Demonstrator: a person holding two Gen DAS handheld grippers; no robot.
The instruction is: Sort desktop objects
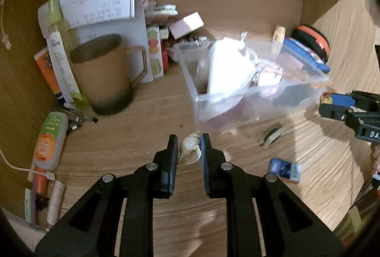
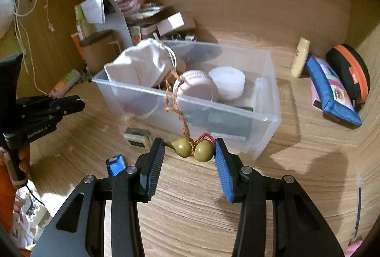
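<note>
My left gripper (image 1: 189, 141) is shut on a pale spiral seashell (image 1: 189, 153), held just above the wooden desk (image 1: 142, 119). My right gripper (image 2: 189, 142) is shut on an olive gourd charm (image 2: 203, 150), gripped end to end. The charm's braided brown cord (image 2: 177, 100) rises in front of the clear plastic box (image 2: 266, 118). The box (image 1: 306, 81) holds a white drawstring pouch (image 2: 142, 62), a pink round case (image 2: 197, 87) and a white jar (image 2: 229, 81). Each gripper also shows at the edge of the other's view: the left gripper (image 2: 79, 104) and the right gripper (image 1: 323, 106).
A brown mug (image 1: 104, 74), papers and small boxes crowd the back left corner. A tube with an orange label (image 1: 49, 138) lies at the left. A small blue packet (image 2: 115, 164) and a dark clip-like item (image 2: 137, 137) lie in front of the box. A blue pouch (image 2: 332, 88), an orange-black case (image 2: 349, 69) and a cream bottle (image 2: 300, 57) stand at the right.
</note>
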